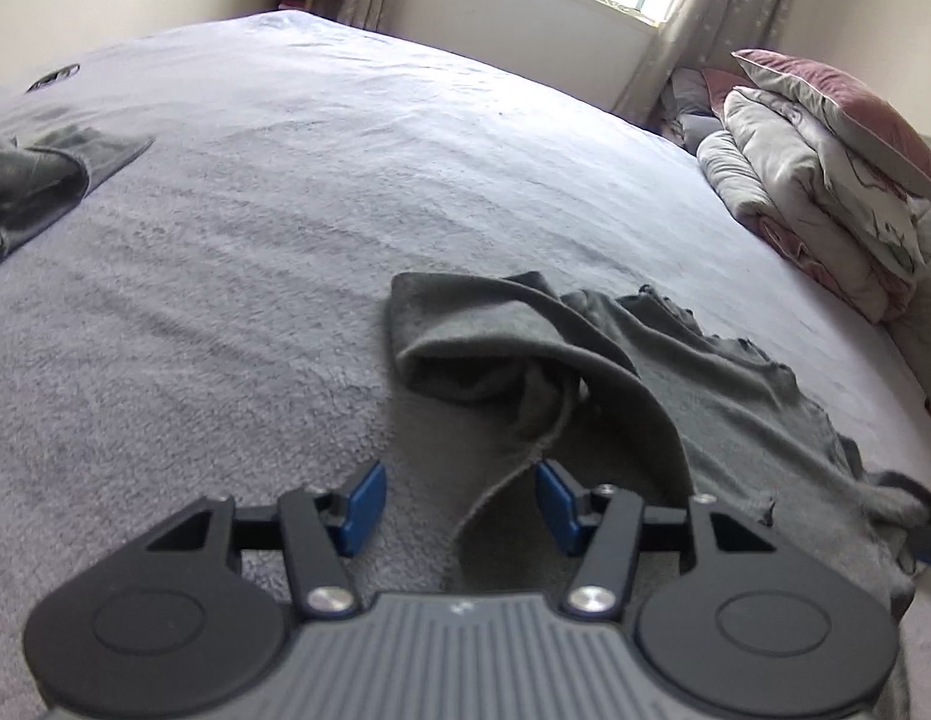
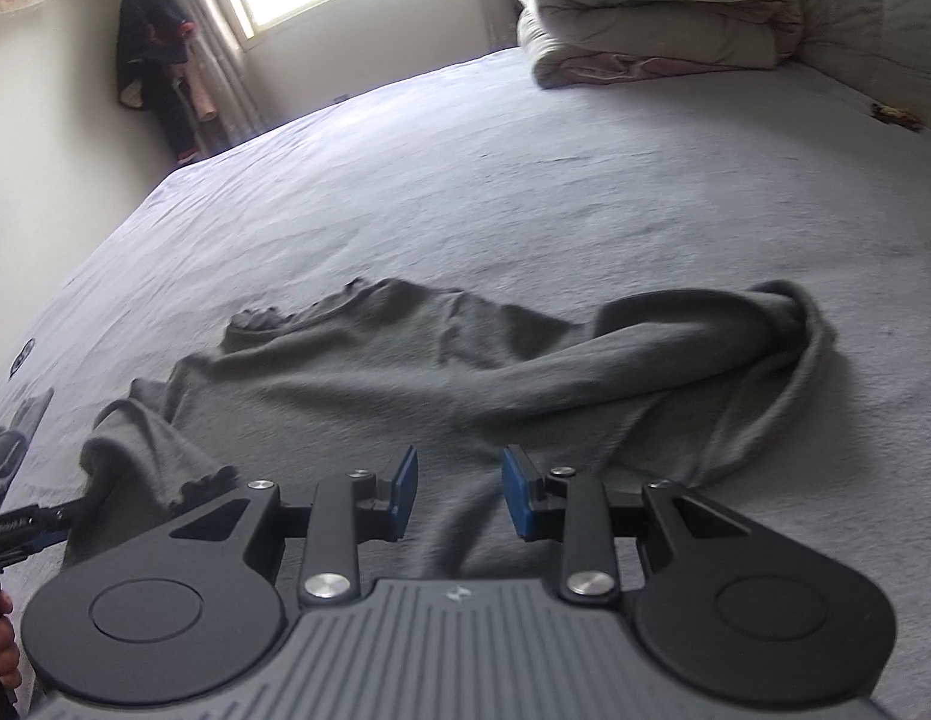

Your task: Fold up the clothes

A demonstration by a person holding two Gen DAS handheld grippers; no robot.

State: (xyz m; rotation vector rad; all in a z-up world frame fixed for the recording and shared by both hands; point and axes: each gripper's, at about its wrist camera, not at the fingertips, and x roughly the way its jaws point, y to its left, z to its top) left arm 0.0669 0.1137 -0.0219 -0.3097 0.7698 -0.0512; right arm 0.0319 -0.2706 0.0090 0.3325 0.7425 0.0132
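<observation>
We hold the left hand-held gripper (image 1: 459, 501) and right hand-held gripper (image 2: 459, 492) low, jaws apart, over the rumpled grey garment (image 2: 405, 372) on the bed (image 2: 525, 192)

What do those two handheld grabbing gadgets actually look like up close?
Both look alike. The left tool and right tool each have a grey ribbed body, two round black discs at the sides, black linkage arms with silver screws, and flat blue pads on the fingers. The left tool's side, seen from the right camera, bears small white lettering too blurred to read.
</observation>
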